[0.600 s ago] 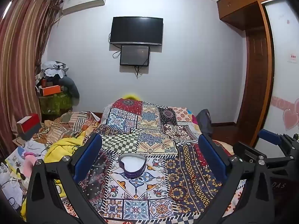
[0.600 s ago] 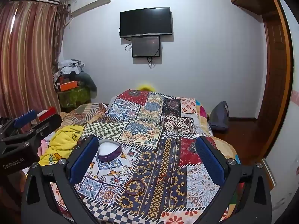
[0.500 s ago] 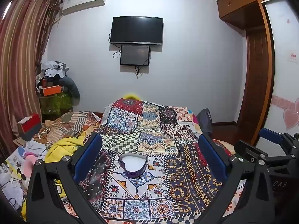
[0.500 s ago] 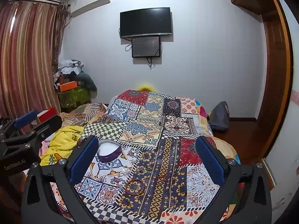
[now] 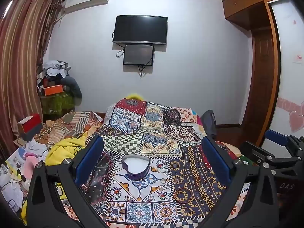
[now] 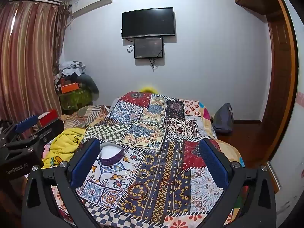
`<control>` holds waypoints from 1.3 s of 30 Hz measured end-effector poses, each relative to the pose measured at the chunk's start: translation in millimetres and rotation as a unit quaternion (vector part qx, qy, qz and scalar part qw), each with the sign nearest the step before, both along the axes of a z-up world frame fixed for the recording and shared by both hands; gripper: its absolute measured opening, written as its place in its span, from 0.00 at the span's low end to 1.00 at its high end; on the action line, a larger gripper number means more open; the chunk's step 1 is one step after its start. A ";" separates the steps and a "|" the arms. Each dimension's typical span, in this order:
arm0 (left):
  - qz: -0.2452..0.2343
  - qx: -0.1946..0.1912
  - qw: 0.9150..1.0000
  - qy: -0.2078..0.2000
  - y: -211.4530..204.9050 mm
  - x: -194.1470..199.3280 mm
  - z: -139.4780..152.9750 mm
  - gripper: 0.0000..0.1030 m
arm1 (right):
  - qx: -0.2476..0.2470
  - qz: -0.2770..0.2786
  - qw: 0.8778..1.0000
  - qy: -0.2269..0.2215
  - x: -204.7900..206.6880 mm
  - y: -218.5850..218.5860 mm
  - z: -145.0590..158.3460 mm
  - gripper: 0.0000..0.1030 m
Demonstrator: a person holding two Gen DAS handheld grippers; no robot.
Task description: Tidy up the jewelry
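Observation:
A purple heart-shaped box [image 5: 136,168] with a white lining lies open on the patchwork bedspread [image 5: 152,129]; the right wrist view has the same box [image 6: 111,154] at the left. A reddish-brown bangle [image 6: 137,188] and small rings [image 6: 147,173] lie on the cloth nearer the front edge; the bangle [image 5: 182,195] also shows in the left wrist view. My left gripper [image 5: 151,158] hangs open above the bed, box between its fingers' line of sight. My right gripper [image 6: 149,160] is open too, holding nothing, over the bangle and rings.
A yellow blanket [image 5: 64,150] and striped bedding lie left of the bedspread. Boxes and clothes pile up by the curtain [image 5: 22,57]. A dark bag [image 6: 223,118] sits on the floor at the right, near a wooden door [image 5: 264,87]. Screens hang on the far wall.
Both views have shifted only slightly; the grippers stay open and nothing on the bed has moved.

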State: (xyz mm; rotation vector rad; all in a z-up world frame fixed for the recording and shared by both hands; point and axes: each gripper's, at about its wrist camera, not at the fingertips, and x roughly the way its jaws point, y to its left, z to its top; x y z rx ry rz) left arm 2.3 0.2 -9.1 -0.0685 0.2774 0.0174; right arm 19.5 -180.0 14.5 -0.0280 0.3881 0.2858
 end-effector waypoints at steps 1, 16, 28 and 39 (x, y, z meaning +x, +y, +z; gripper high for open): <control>0.002 -0.002 1.000 0.002 2.3 3.6 -0.9 1.00 | 0.000 0.000 1.000 0.000 -0.1 0.2 1.0 1.00; 0.008 -0.006 1.000 0.002 5.8 6.1 -3.2 1.00 | 0.000 0.001 1.000 0.002 1.4 -0.2 1.8 1.00; 0.011 -0.011 1.000 0.007 10.0 10.1 -4.9 1.00 | -0.006 0.003 1.000 0.004 4.7 5.0 -0.4 1.00; 0.010 -0.012 1.000 0.007 10.6 11.2 -5.3 1.00 | -0.008 0.006 1.000 0.005 7.4 7.4 -2.4 1.00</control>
